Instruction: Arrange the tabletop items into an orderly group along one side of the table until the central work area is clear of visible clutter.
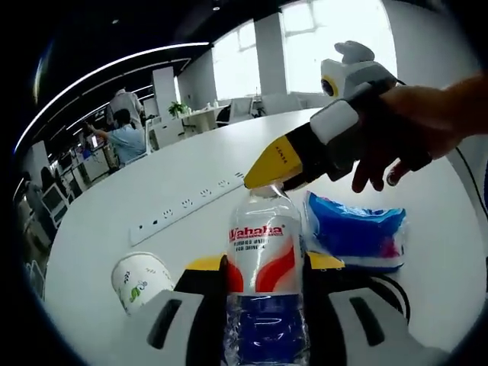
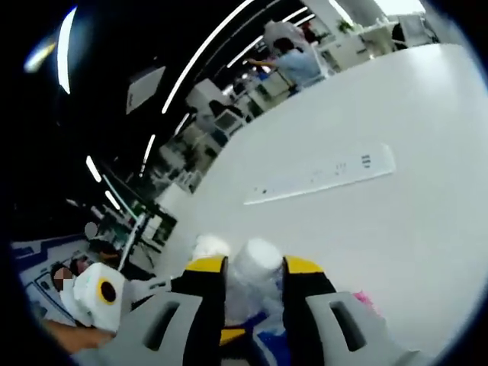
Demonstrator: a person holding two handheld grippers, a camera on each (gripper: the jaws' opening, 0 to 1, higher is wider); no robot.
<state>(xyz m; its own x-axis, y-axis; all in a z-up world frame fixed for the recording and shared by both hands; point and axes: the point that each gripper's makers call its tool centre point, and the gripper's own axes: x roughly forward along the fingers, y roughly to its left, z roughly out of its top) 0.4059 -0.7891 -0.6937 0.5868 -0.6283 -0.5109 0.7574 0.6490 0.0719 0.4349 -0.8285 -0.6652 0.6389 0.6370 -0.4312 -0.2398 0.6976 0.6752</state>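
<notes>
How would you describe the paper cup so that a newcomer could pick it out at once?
Start at the big white table and find the water bottle held between the left gripper jaws. The paper cup lies tipped on its side just left of that bottle. Unlike the blue packet on the bottle's other side, it is white with small green marks.

Water bottle label reads "Wahaha" in red; smaller print beneath too blurred to read.
</notes>
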